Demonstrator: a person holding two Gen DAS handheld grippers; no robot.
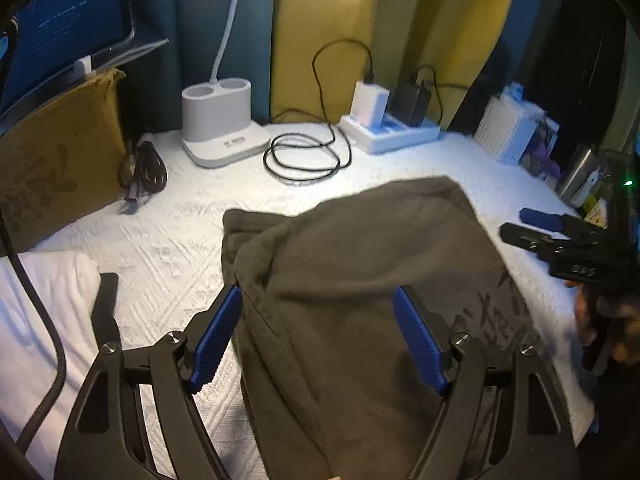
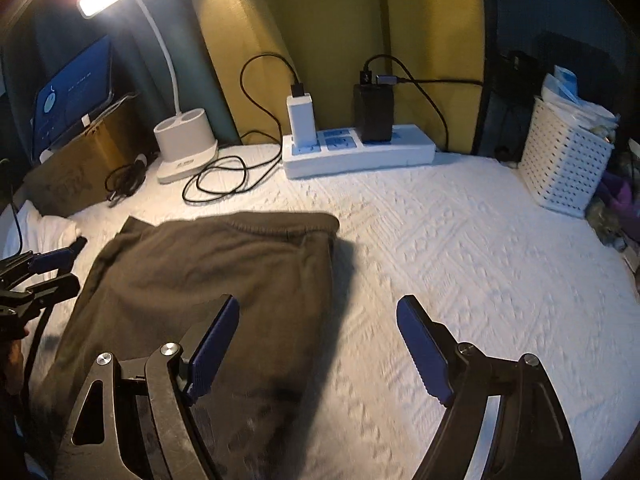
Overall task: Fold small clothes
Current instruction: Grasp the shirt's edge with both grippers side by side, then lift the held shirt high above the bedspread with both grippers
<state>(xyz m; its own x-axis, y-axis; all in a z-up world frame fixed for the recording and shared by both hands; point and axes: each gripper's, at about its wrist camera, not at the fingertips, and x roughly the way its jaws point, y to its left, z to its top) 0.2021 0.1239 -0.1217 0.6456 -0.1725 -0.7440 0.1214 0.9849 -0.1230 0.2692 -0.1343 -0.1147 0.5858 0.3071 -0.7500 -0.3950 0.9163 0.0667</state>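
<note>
White, quilted bed cover [image 2: 460, 248] across most of both views, textured in diamond stitching. Dark olive-brown garment [image 1: 360, 280] on top of it, folded over itself, lying flat in the middle-left of the cover as the right wrist view has it, a faint printed pattern near its right edge in the left wrist view. Yellow and dark teal wall panels [image 2: 320, 20] behind. Brown cardboard box [image 1: 60, 160] at the far left, a lit blue screen [image 1: 68, 28] above it. White lamp [image 2: 184, 148] with a bent neck and a glowing head, its base near the box. White power strip [image 2: 360, 152] against the wall, a white charger and a black charger plugged in, black cables [image 1: 304, 156] looped on the cover beside it. White perforated basket [image 2: 568, 160] at the far right. White cloth [image 1: 40, 300] bunched at the left edge.

Left gripper [image 1: 320, 336] over the garment, jaws spread wide, blue pads clear of the fabric on either side, nothing pinched. Right gripper [image 2: 318, 350] likewise released, jaws wide apart, left pad above the garment's right edge, right pad over bare cover, nothing held.
</note>
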